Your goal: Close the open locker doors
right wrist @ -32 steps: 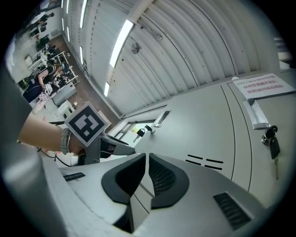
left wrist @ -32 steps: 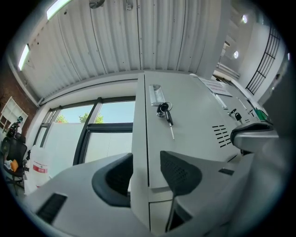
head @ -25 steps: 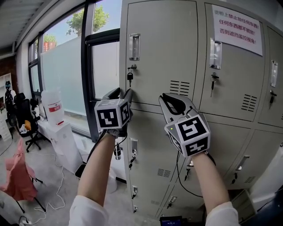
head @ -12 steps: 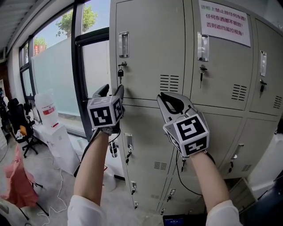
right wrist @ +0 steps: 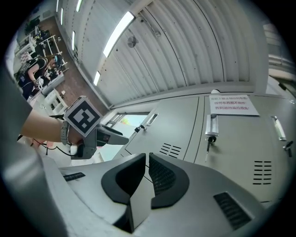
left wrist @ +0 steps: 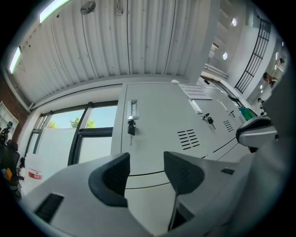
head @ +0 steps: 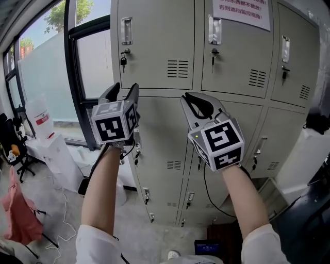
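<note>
The lockers (head: pixel 154 46) wall off everything ahead of me, doors flush, with only hanging keys (head: pixel 123 62) and handles (head: pixel 126 30) standing proud. Left of the bank's left edge, the dark window frame (head: pixel 72 77) and white water dispenser (head: pixel 44 134) block the way. The floor (head: pixel 56 221) below is passable beside a pink cloth (head: pixel 18 211), and something white (head: pixel 309 154) closes the lower right.

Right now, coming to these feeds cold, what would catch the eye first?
Two marker-cube grippers raised before the grey lockers at centre. The left gripper has tongs that have just been opening, wide apart and empty; the right gripper has them closed on nothing. Next, the white notice with red print at the top of the head view, and keys dangling from the upper lockers below it.
</note>
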Motion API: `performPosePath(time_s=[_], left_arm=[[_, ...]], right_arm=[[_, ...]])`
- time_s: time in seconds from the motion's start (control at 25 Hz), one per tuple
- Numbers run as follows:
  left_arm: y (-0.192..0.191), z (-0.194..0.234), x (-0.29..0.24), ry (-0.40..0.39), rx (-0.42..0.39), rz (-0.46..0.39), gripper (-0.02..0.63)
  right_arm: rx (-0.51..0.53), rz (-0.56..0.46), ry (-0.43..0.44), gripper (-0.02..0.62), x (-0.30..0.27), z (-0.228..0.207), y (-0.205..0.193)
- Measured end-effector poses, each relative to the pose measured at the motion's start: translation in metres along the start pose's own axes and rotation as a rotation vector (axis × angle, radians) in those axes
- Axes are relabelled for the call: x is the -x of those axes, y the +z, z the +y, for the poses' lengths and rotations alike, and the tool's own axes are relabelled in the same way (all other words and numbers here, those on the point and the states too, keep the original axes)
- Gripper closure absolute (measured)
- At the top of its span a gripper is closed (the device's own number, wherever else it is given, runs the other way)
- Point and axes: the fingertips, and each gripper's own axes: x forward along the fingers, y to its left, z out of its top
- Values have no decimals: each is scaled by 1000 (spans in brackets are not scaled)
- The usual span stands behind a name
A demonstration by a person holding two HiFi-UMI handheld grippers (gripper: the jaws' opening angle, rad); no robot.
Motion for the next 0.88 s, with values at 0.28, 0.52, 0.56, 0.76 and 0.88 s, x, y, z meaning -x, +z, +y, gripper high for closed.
performPosePath(time_s=[0.28,0.52,0.56,0.76,0.88], left_arm=[[-15,-73,15,-116,55,8,379],[-33,-142,19,-223,80,10,379],[-34,-155,18,-246,94,11,379],[-36,-207,14,-343,146,8,379],[-35,-235,12,-389,163,1,379]], right_arm=[[9,84,-66,552,61,-18,-19],[24,157,-115,552,107,-36,-46],[26,172,-126,552,113,-41,-50],[26,215,-194,552,143,-67,-59],[35,235,-229,552,160,-82,-63]])
